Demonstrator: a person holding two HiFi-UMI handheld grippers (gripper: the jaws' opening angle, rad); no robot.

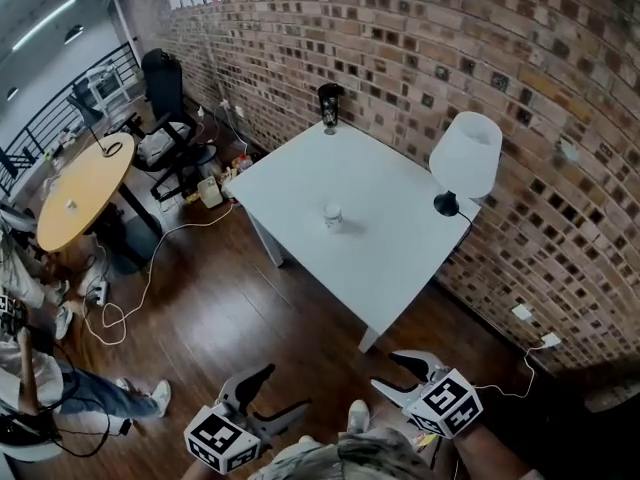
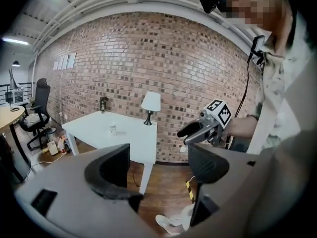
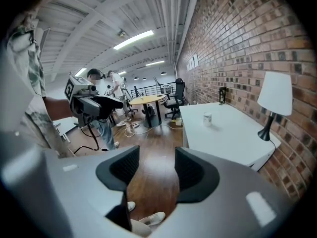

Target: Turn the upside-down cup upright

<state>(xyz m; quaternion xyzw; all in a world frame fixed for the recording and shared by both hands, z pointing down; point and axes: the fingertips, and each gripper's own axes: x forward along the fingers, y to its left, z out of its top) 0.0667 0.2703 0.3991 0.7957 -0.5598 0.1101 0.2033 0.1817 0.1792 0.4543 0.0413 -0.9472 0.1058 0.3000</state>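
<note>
A small white cup point(image 1: 333, 217) stands near the middle of the white table point(image 1: 290, 173); it is too small to tell which end is up. It also shows far off as the cup point(image 2: 113, 129) in the left gripper view and the cup point(image 3: 207, 118) in the right gripper view. My left gripper point(image 1: 285, 388) hangs over the wooden floor, well short of the table, jaws open and empty. My right gripper point(image 1: 388, 371) is beside it, near the table's front corner, also open with nothing between its jaws. Each gripper view shows the other gripper in the air.
A white-shaded lamp point(image 1: 465, 158) stands at the table's right edge, and a dark object point(image 1: 329, 106) on its far corner. The brick wall point(image 1: 420, 38) runs behind. A round wooden table point(image 1: 85, 190), an office chair point(image 1: 165, 108) and floor cables point(image 1: 140, 288) lie to the left.
</note>
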